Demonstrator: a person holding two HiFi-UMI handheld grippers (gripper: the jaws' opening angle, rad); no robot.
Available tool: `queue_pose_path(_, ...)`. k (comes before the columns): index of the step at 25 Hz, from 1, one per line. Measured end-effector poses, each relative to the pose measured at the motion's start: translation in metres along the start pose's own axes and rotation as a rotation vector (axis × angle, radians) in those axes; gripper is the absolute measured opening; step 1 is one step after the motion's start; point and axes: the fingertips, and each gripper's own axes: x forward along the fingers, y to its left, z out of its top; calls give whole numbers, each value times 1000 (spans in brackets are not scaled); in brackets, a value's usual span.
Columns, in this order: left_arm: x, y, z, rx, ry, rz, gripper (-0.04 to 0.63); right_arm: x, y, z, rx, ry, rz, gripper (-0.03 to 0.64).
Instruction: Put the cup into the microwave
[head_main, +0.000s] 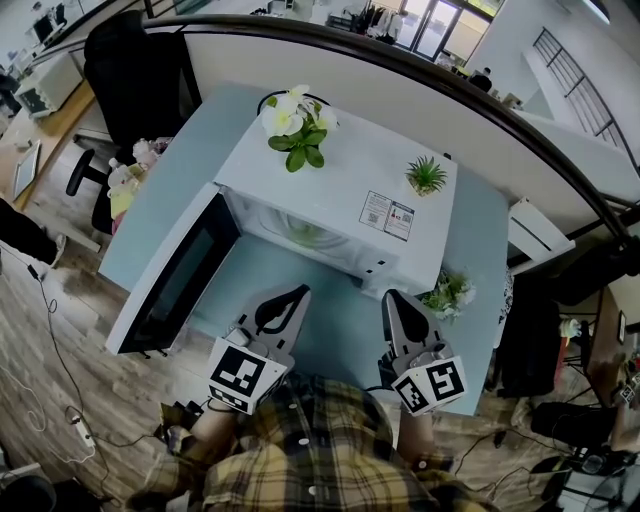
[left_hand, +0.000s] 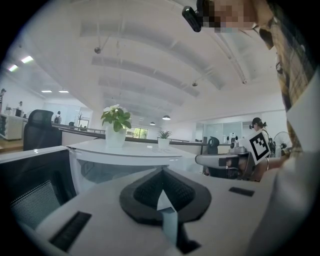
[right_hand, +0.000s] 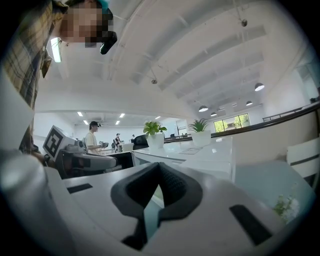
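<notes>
Your left gripper (head_main: 296, 293) and right gripper (head_main: 393, 299) sit side by side just in front of the microwave (head_main: 340, 170). Both are clenched, jaws together with nothing between them. The microwave's door (head_main: 180, 272) hangs wide open on its left side. Inside the cavity, near the middle, you can see a pale, glassy shape that appears to be the cup (head_main: 305, 234). On top of the microwave stand a white-flowered plant (head_main: 293, 125) toward its left and a small spiky plant (head_main: 427, 176) toward its right. Beyond the microwave's left, past the blue table (head_main: 175, 175), is a black chair (head_main: 130, 65).
</notes>
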Motion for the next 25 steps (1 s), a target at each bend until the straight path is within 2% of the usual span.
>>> queue_pose_path(25,2,5,3,1,-5,-11,-9,2,-2,-1,7,10,-25,2)
